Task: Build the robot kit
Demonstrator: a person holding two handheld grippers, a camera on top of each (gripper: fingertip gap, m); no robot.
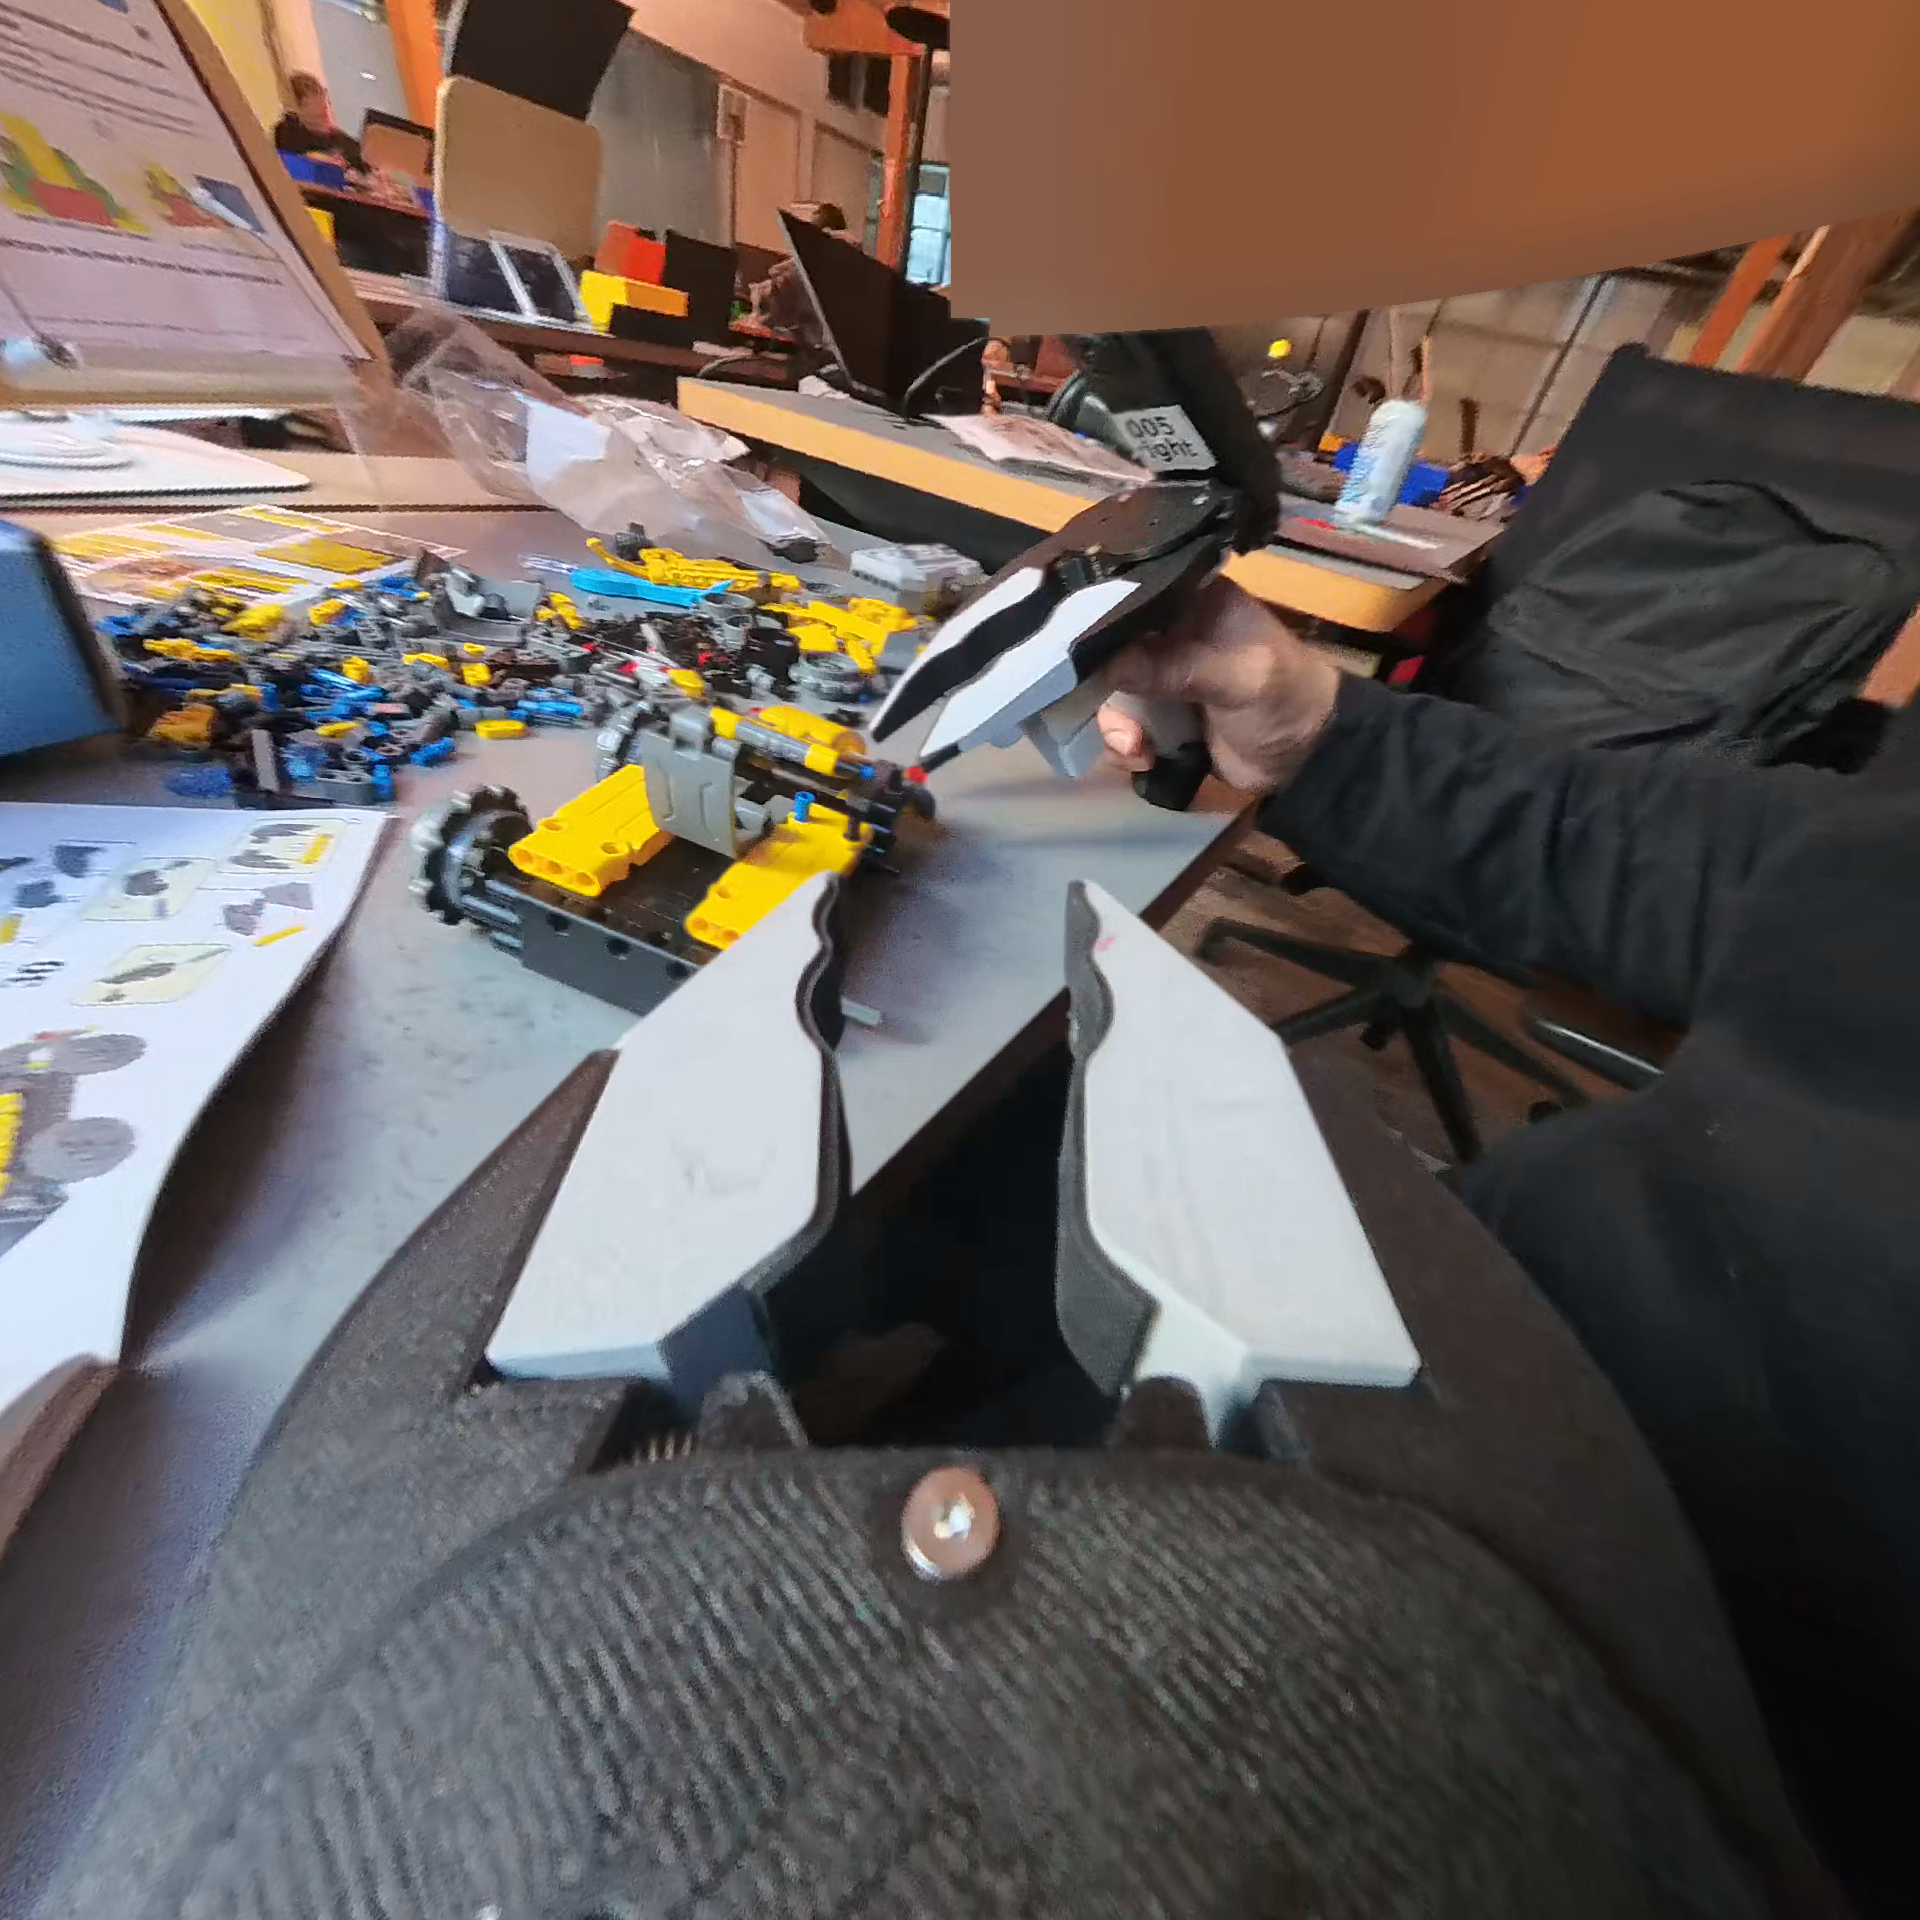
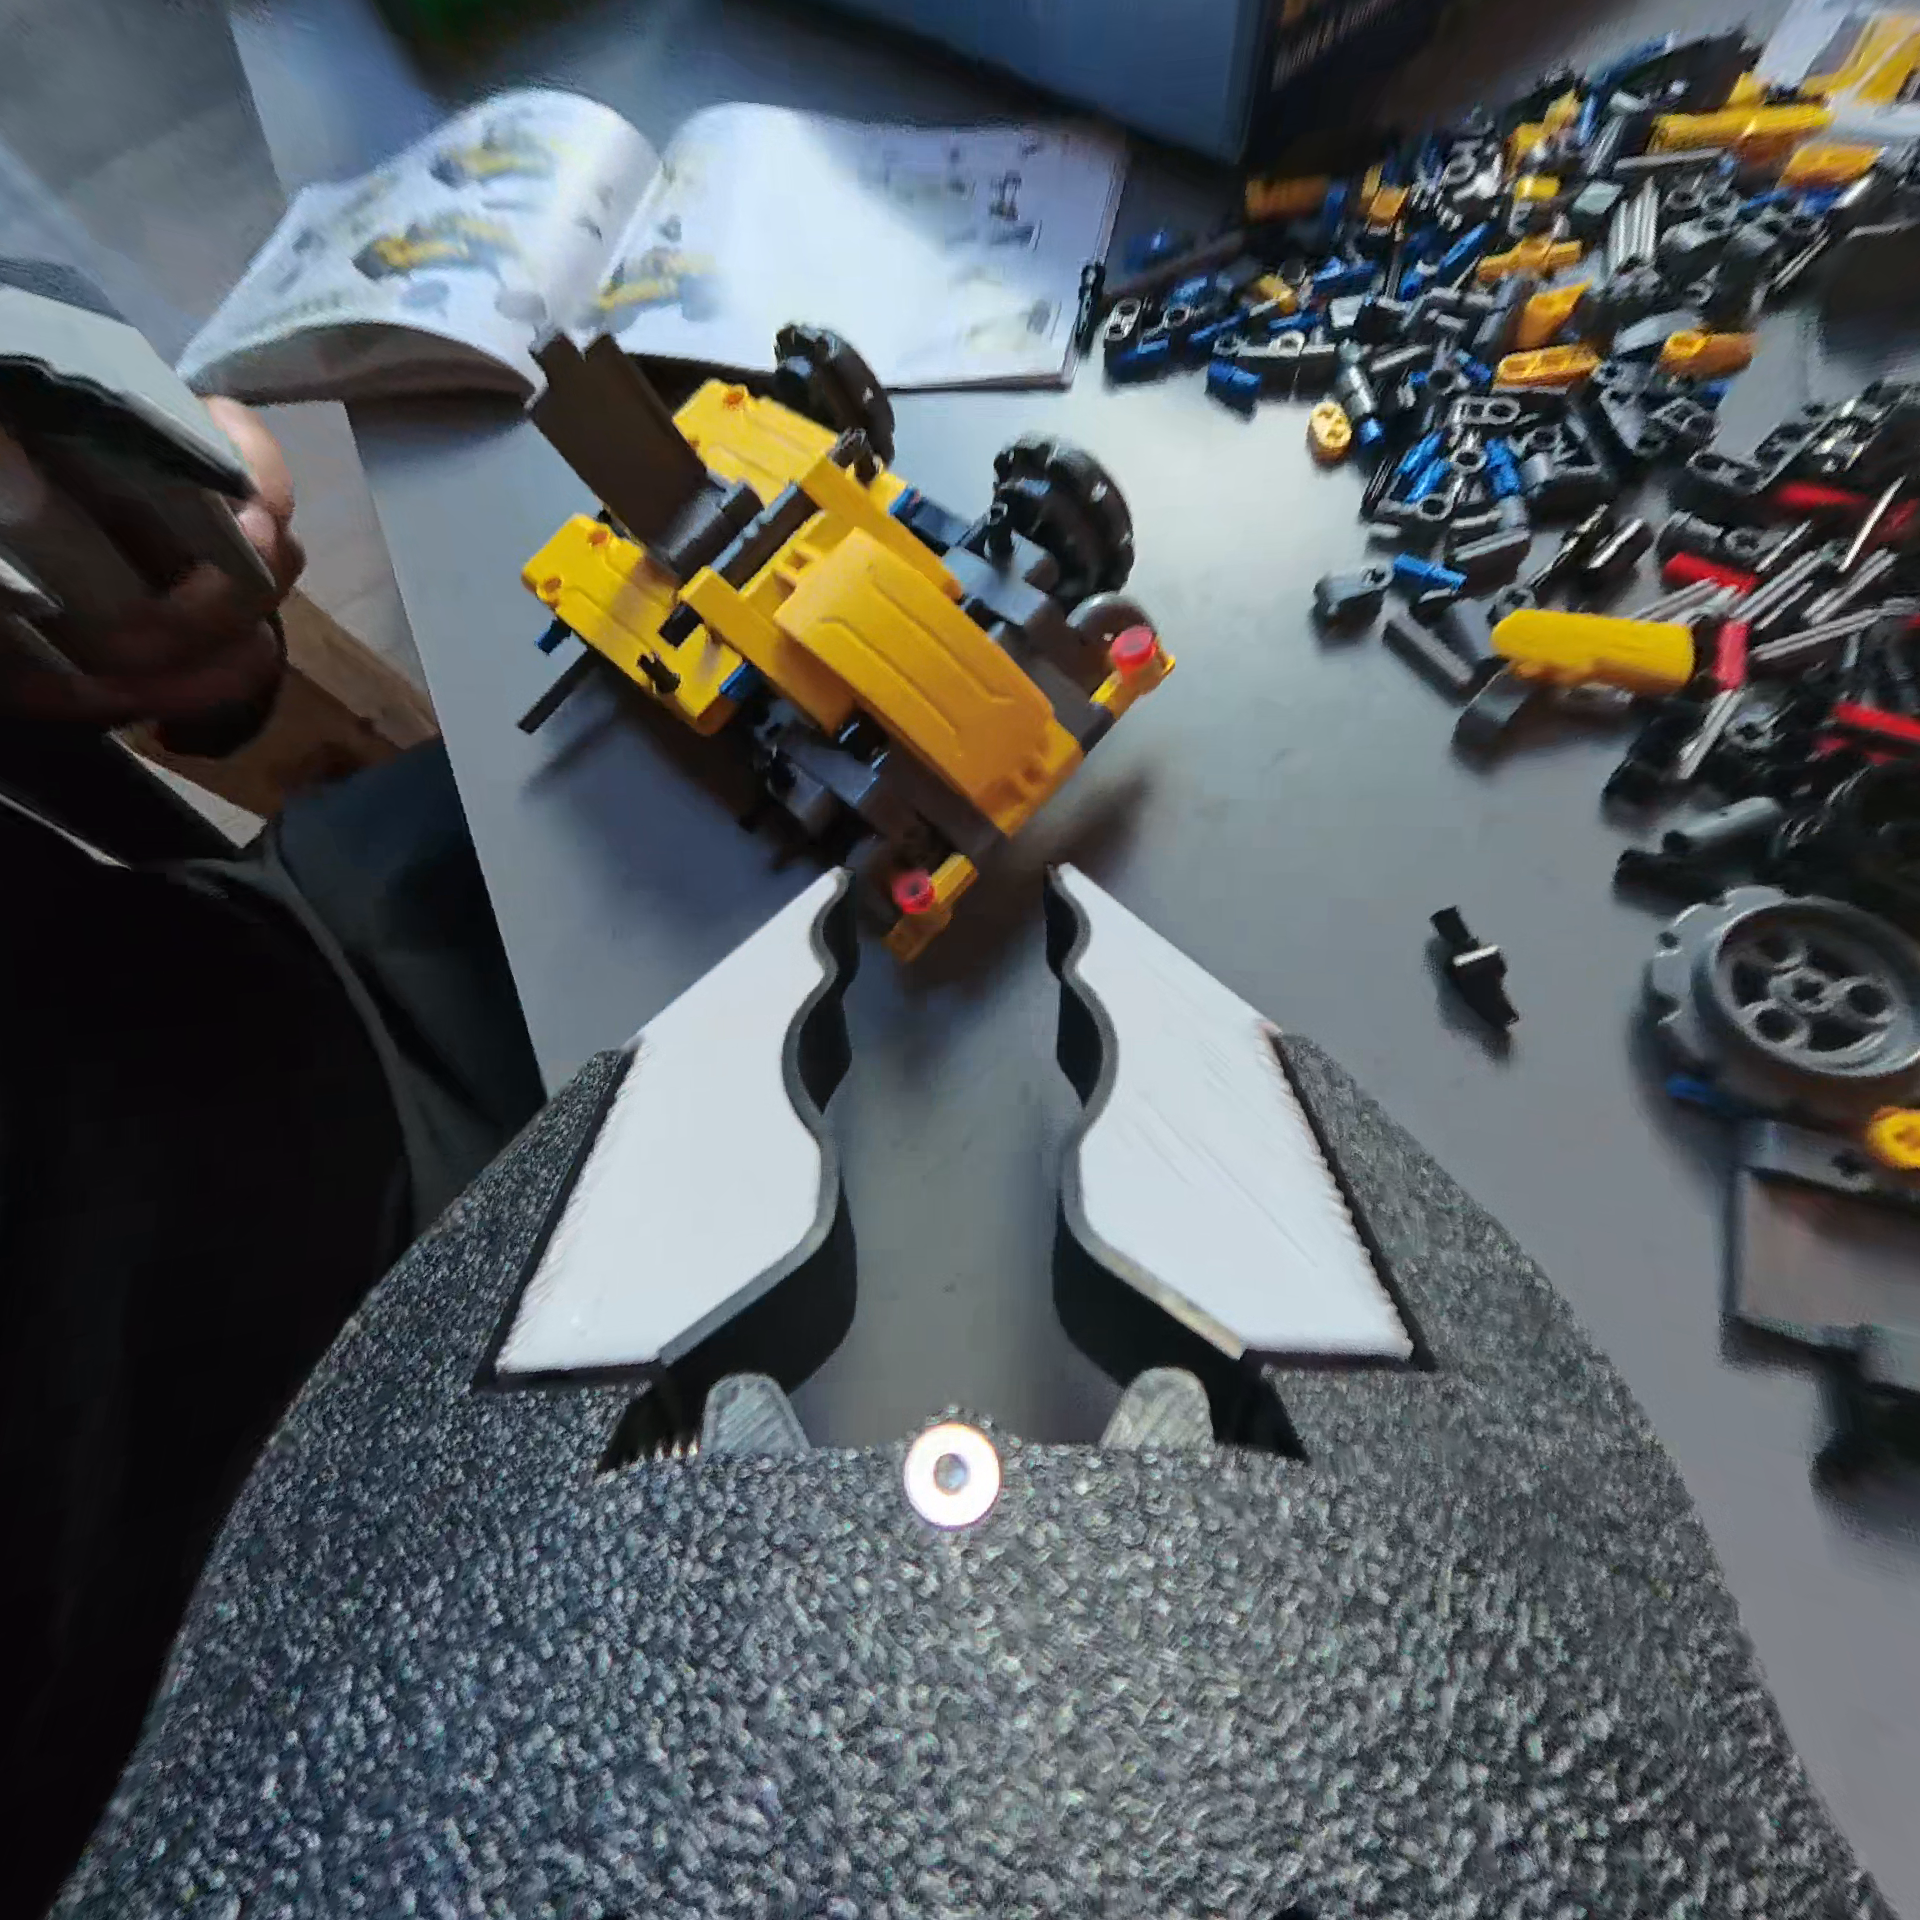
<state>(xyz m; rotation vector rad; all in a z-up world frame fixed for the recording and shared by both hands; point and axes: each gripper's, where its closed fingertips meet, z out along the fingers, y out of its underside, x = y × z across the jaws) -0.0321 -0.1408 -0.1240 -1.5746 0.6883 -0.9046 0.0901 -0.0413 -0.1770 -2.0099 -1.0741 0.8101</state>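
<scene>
A partly built yellow and black toy vehicle (image 1: 675,842) of plastic building pieces lies on the grey table (image 1: 416,1039), near its edge. My left gripper (image 1: 951,904) is open and empty, its left fingertip just in front of the vehicle's near end. My right gripper (image 2: 948,883) is open, hovering over the vehicle (image 2: 831,644). A yellow corner with a red stud (image 2: 912,891) sits between its fingertips, ungripped. The right gripper also shows in the left wrist view (image 1: 909,743), held by a hand (image 1: 1216,696). The left gripper shows at the left edge of the right wrist view (image 2: 104,468).
A pile of loose blue, yellow, black and red pieces (image 2: 1558,364) covers the table beyond the vehicle (image 1: 468,665). An open instruction booklet (image 2: 727,239) lies beside it. A grey wheel hub (image 2: 1808,997), a small black piece (image 2: 1475,966), a blue box (image 1: 42,644) and a plastic bag (image 1: 582,447) are nearby. An office chair (image 1: 1714,623) stands off the table edge. Spacing between my two grippers at the tips: around 15 centimetres.
</scene>
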